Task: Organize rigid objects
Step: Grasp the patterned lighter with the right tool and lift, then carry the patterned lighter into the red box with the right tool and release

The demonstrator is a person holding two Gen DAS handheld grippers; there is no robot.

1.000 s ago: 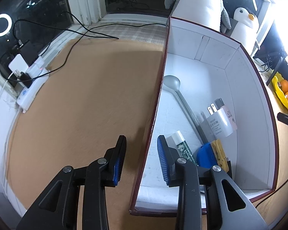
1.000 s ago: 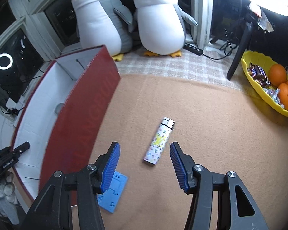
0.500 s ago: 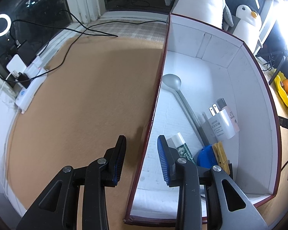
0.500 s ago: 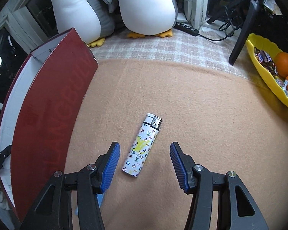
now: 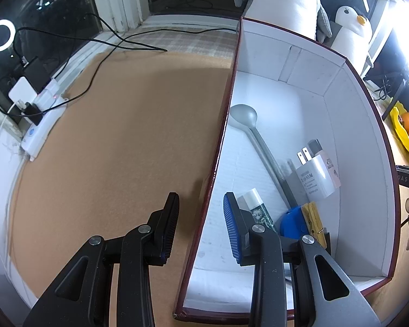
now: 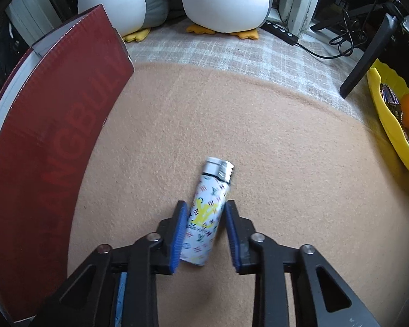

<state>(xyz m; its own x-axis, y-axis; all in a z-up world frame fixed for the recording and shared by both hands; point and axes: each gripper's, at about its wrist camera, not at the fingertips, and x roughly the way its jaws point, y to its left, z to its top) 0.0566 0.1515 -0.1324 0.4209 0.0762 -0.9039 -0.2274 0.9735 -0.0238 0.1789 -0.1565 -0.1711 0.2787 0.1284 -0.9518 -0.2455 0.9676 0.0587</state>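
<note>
Right gripper [image 6: 204, 234] has its fingers narrowed around the patterned lighter [image 6: 206, 218], which lies on the tan mat [image 6: 259, 136], its silver cap pointing to 12 o'clock; whether the pads touch it, hard to tell. Left gripper [image 5: 201, 230] straddles the red box's [image 5: 368, 103] near wall, fingers wide, holding nothing. Inside the box: a white tube [image 5: 255, 204], blue piece [image 5: 291, 222], wooden clothespin [image 5: 313, 219], white charger [image 5: 315, 175], then a grey spoon [image 5: 245, 117] toward 12

My right gripper [image 6: 204, 234] straddles a patterned lighter [image 6: 207, 212] lying on the tan mat [image 6: 272, 141], blue pads close against its sides. A red box [image 6: 54, 141] stands left; two plush penguins [image 6: 223, 0] sit beyond.
</note>
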